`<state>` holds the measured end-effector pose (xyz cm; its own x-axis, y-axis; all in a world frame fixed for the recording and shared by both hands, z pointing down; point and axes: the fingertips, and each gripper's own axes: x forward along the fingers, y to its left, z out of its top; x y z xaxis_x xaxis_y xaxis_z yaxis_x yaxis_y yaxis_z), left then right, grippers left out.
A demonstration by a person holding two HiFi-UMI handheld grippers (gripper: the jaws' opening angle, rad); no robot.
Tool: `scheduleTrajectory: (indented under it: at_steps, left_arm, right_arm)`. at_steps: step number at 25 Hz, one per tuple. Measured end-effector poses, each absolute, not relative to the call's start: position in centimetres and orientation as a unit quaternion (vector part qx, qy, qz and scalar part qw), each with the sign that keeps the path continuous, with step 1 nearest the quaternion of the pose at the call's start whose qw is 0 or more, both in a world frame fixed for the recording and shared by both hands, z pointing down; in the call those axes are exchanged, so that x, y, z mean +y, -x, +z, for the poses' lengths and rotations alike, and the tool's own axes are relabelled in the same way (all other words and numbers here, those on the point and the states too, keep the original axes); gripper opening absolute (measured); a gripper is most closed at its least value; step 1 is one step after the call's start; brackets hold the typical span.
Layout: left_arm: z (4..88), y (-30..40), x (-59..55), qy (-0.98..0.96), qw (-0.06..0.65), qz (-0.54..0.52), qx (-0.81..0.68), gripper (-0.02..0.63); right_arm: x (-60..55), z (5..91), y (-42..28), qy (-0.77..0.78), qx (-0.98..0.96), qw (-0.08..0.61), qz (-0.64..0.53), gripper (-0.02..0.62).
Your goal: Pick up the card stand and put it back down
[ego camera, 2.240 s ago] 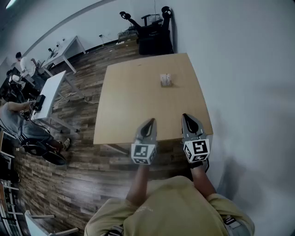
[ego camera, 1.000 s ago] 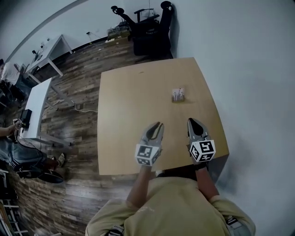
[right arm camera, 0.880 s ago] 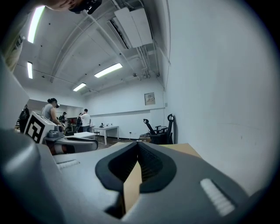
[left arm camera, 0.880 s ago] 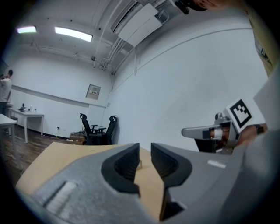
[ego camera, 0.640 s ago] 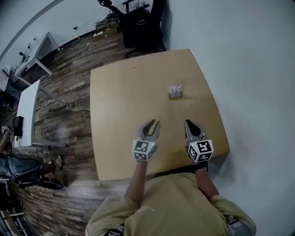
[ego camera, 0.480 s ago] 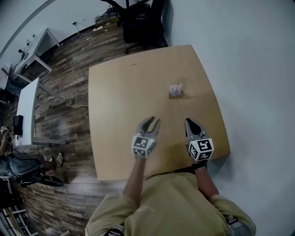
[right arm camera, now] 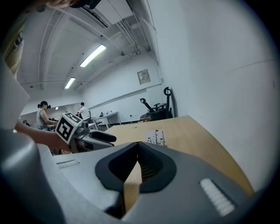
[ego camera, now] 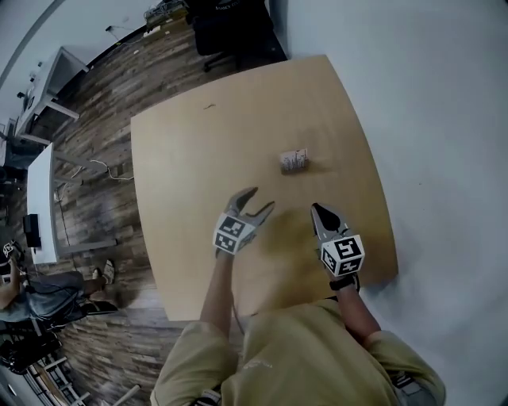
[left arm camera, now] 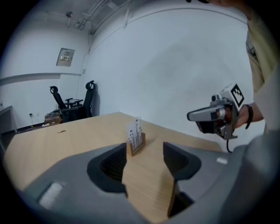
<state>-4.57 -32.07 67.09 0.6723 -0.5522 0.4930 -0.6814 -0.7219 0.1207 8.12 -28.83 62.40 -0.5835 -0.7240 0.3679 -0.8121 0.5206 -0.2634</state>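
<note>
A small wooden card stand with white cards stands upright on the light wooden table, right of the middle. In the left gripper view the card stand sits straight ahead, beyond the jaws. My left gripper hovers short of it, angled toward it; its jaws are opening and nothing is between them. My right gripper hangs shut and empty to the stand's near right. The right gripper view shows the stand ahead and the left gripper at the left.
A white wall runs close along the table's right edge. Black office chairs stand past the far edge. White desks and a seated person are off to the left on the wood floor.
The left gripper's jaws have spread apart and it has swung right toward the card stand. The right gripper stays shut beside it. The head view has tilted.
</note>
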Motion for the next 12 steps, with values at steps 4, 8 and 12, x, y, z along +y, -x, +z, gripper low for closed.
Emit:
scheduleTrajectory:
  at_steps: [4, 8, 12]
  left_arm:
    - [69.9, 3.3, -36.1, -0.913, 0.141, 0.244, -0.295, 0.285]
    - [73.9, 1.9, -38.9, -0.920, 0.138, 0.270, -0.249, 0.298]
    - [76.4, -0.1, -41.8, -0.925, 0.121, 0.288, -0.217, 0.307]
  right_arm:
    - [-32.1, 64.9, -9.2, -0.441, -0.862, 0.112, 0.223, 0.006]
    - [-34.6, 67.9, -9.6, -0.438, -0.861, 0.115, 0.234, 0.006]
    - [-35.7, 69.7, -9.3, -0.431, -0.859, 0.118, 0.249, 0.006]
